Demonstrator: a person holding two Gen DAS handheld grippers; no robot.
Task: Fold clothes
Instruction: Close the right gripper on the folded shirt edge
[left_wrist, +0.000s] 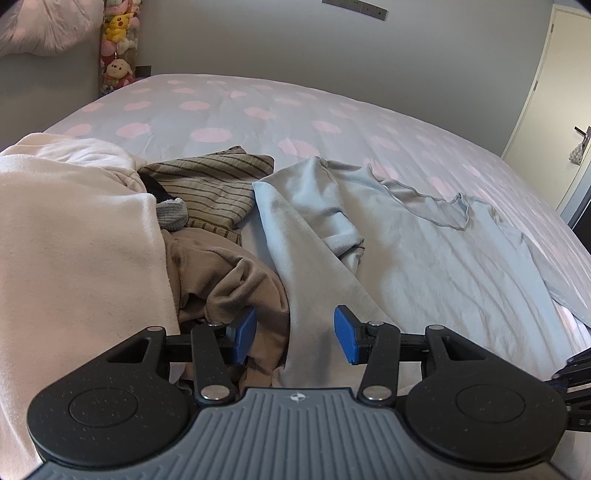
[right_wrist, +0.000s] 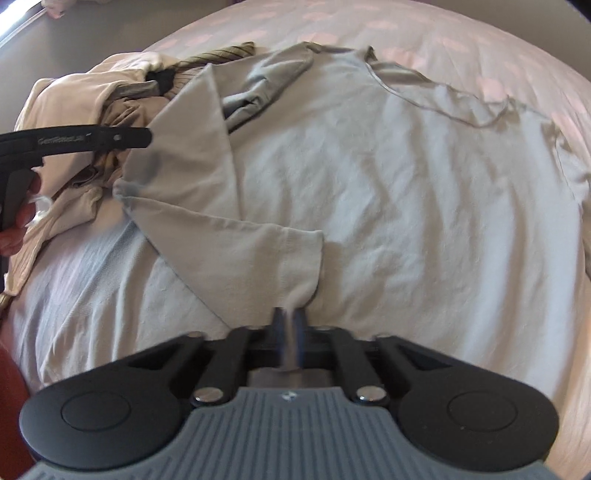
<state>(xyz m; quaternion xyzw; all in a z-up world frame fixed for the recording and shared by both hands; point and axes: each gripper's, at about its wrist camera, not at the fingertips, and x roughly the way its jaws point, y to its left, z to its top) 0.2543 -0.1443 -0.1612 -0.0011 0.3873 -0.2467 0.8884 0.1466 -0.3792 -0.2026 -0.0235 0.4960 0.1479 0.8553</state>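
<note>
A pale blue-grey long-sleeved top (left_wrist: 424, 258) lies spread on the bed, neckline toward the far side. In the right wrist view the same top (right_wrist: 388, 192) fills the frame, its left side folded inward. My right gripper (right_wrist: 290, 317) is shut on the cuff end of the folded sleeve (right_wrist: 295, 258), lifted slightly over the top's lower part. My left gripper (left_wrist: 295, 334) stands open above the top's left edge, nothing between its blue pads (left_wrist: 245, 332). Its black body (right_wrist: 74, 138) shows at the left of the right wrist view, with a hand (right_wrist: 22, 214) on it.
A pile of unfolded clothes lies left of the top: a cream garment (left_wrist: 66, 240), a tan one (left_wrist: 229, 280), a striped olive one (left_wrist: 214, 184). The bed sheet (left_wrist: 258, 110) with pink dots stretches beyond. A door (left_wrist: 546, 92) stands at the far right, plush toys (left_wrist: 118, 44) at the far left.
</note>
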